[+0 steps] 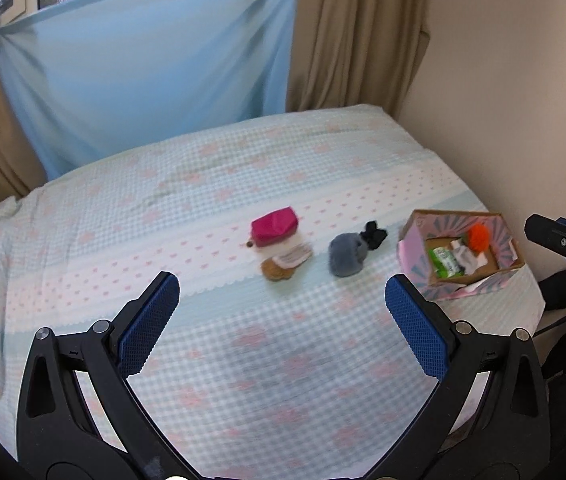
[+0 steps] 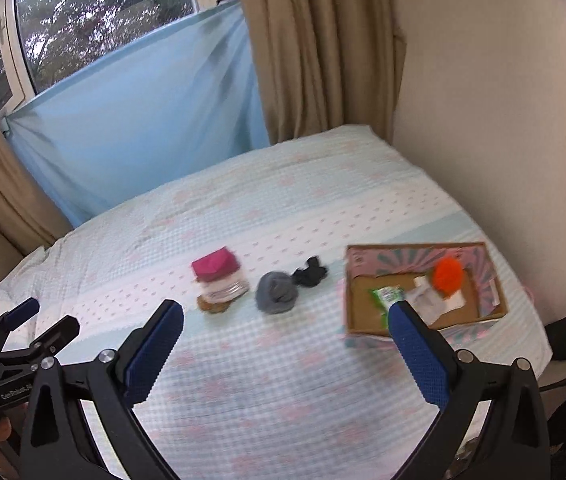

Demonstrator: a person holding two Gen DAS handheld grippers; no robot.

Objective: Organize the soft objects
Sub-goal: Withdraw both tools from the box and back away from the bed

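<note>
My left gripper (image 1: 282, 312) fills the bottom of its own view, blue pads spread wide with nothing between them, hovering over the bedspread (image 1: 243, 380). My right gripper (image 2: 286, 344) is spread just as wide and empty, above the same bedspread.

I take the cardboard box (image 1: 505, 258) as my landmark. It sits on the bed near the wall, just beyond the right finger of my left gripper, and in the right wrist view my right finger overlaps its near edge. Inside it lie an orange pompom (image 1: 479, 237), a green packet (image 1: 446, 262) and a crumpled white piece (image 1: 467, 260). Left of the box, apart from it, is a grey sock ball (image 1: 345, 258), with a small black fabric piece (image 1: 375, 235) touching its far side. Further left of the box stands a small stack: a magenta pouch (image 1: 274, 227) on top of a pale item and a brown round thing (image 1: 277, 270). All of these lie ahead of both grippers, well past the fingertips.

The bedspread is pale blue gingham with pink hearts. Behind the bed hang a light blue sheet (image 1: 143, 72) and beige curtains (image 1: 355, 32); a cream wall (image 1: 503, 100) runs beside the box.
</note>
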